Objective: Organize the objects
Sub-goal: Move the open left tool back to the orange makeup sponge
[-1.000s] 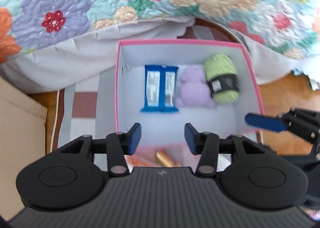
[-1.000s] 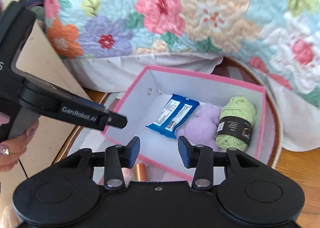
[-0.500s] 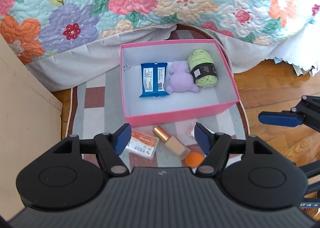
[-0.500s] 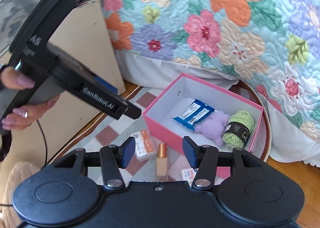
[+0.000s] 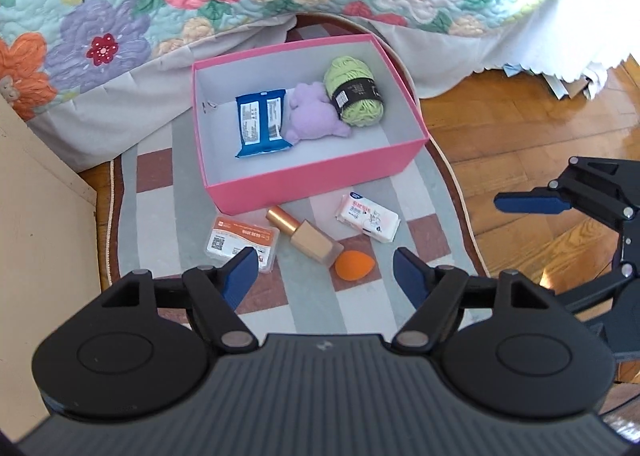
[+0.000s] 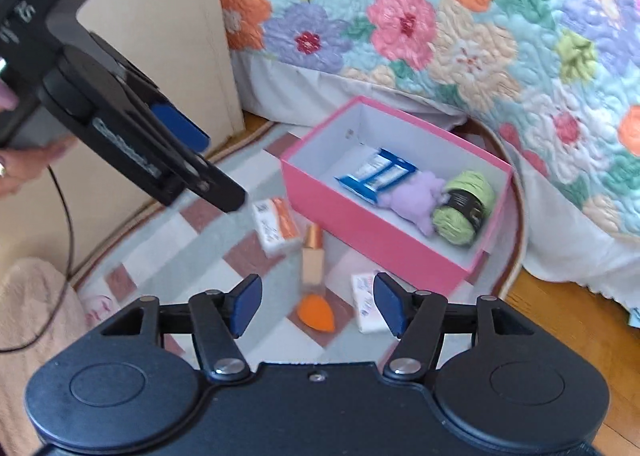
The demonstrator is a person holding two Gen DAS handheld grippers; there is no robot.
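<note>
Both hand-held grippers, left & right, opening, empty, pulled back from pink box; sponge ahead, next pick prob.

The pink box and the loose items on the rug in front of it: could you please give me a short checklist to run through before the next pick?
1. Left gripper empty: ok, jaws opening, nothing between them.
2. Right gripper empty: ok, jaws opening, nothing between them.
3. Pink box has room: ok, bare floor near its front wall; blue packet, purple plush and green yarn sit at the back.
4. Items still outside: not ok; orange-label case, foundation bottle, orange sponge and white packet lie on the rug.
5. Sponge free to grasp: cannot tell, it lies very close to the bottle.
</note>
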